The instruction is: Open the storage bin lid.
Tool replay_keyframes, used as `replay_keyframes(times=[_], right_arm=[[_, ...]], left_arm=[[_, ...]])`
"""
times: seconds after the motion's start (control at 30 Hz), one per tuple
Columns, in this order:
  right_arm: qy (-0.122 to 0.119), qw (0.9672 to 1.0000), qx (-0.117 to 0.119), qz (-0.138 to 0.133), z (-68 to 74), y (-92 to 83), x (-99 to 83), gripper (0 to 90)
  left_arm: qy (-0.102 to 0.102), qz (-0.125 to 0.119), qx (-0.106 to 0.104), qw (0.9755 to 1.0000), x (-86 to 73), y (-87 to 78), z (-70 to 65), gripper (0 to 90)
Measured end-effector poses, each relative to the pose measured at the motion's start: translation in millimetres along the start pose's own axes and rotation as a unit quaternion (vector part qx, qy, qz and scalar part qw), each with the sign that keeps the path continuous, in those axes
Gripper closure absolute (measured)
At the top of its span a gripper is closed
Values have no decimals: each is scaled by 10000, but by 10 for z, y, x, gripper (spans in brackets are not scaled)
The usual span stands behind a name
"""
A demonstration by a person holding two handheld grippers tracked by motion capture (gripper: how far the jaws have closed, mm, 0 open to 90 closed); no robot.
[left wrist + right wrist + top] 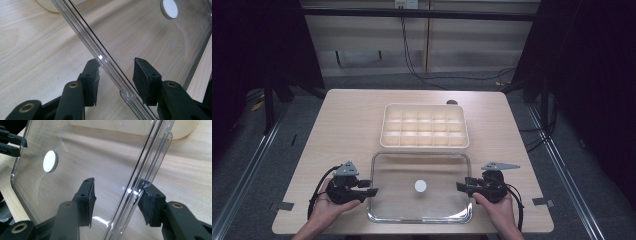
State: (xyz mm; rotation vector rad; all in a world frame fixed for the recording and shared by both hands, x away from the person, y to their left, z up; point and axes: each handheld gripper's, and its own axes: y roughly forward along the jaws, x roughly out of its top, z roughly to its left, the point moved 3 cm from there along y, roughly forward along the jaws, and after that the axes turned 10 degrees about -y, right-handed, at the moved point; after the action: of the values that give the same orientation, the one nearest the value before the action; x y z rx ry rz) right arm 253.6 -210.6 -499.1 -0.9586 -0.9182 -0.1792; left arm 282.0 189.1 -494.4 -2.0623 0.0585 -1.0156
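Clear lid lies on pale wooden table (dark surroundings).

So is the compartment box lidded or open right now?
Open: the compartment box shows bare cells, while the clear lid lies flat on the table before it.

no readable text, labels, numbers or signs anywhere

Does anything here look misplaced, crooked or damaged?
Nothing stands out. The clear lid lies flat and square beside the compartment box, undamaged. The left gripper and right gripper straddle its side edges.
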Motion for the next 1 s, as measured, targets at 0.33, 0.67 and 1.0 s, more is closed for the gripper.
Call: replay_keyframes(times=[0.33,0.67,1.0], right_arm=[[31,9998,-47,174,-31,106,-23,450],[-40,9991,-272,311,-44,155,-43,404],[-93,9976,-495,481,-42,189,-68,375]], left_arm=[[-29,162,42,9999,-21,44,34,537],[-51,286,-39,9996,-30,87,37,525],[-122,453,-67,9989,-43,132,45,487]])
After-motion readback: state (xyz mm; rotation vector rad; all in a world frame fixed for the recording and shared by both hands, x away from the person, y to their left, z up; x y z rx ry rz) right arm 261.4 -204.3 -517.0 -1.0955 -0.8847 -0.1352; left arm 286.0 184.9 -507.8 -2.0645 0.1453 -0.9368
